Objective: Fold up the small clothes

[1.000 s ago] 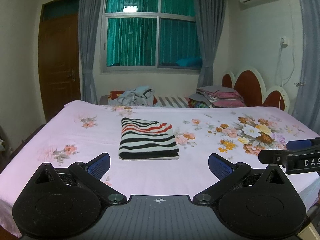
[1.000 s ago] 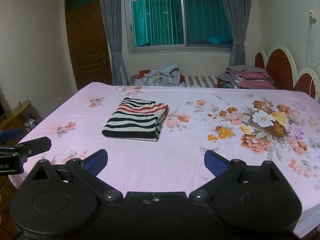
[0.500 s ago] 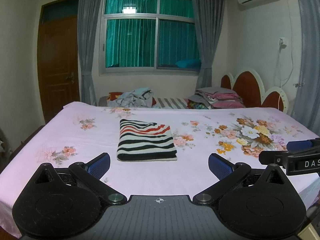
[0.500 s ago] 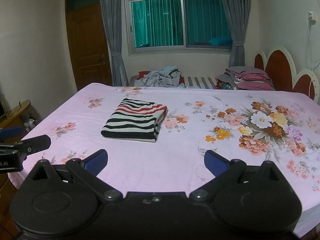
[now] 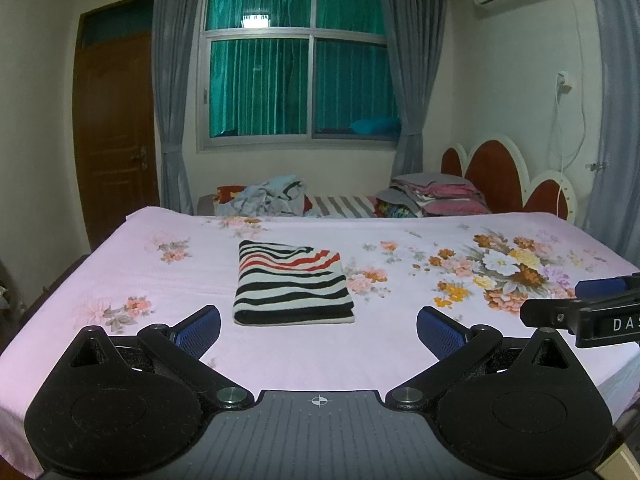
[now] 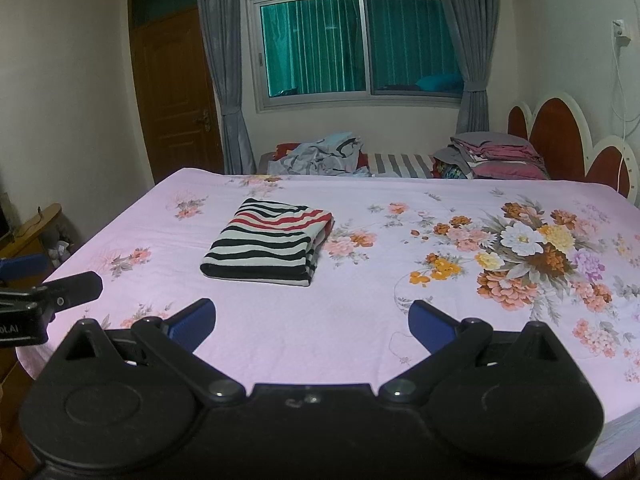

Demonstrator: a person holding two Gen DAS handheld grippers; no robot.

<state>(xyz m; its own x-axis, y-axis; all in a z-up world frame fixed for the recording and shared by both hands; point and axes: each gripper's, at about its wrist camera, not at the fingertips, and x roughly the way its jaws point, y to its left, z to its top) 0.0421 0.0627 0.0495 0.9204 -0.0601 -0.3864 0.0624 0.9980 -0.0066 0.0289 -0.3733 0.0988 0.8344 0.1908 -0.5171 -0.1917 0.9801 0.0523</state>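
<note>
Striped garment folded, both grippers clear

The striped garment (image 5: 294,284) lies folded at centre frame on the bed (image 5: 280,356); left gripper (image 5: 318,326) and right gripper (image 6: 312,320) hover low in frame, jaws wide open, empty. Risk: a careless re-grab could drag the stack apart.

A broad stretch of bare pink floral sheet (image 5: 320,356) lay across the lower middle of the frame, open for passage. The only obstacle at centre was the folded striped garment (image 5: 292,286). Lower right, the sheet (image 6: 460,320) was flat and bare. Along the upper edge of the bed, a heap of loose clothes (image 6: 320,154) and a stack of folded bedding (image 6: 496,156) blocked the far side.
</note>
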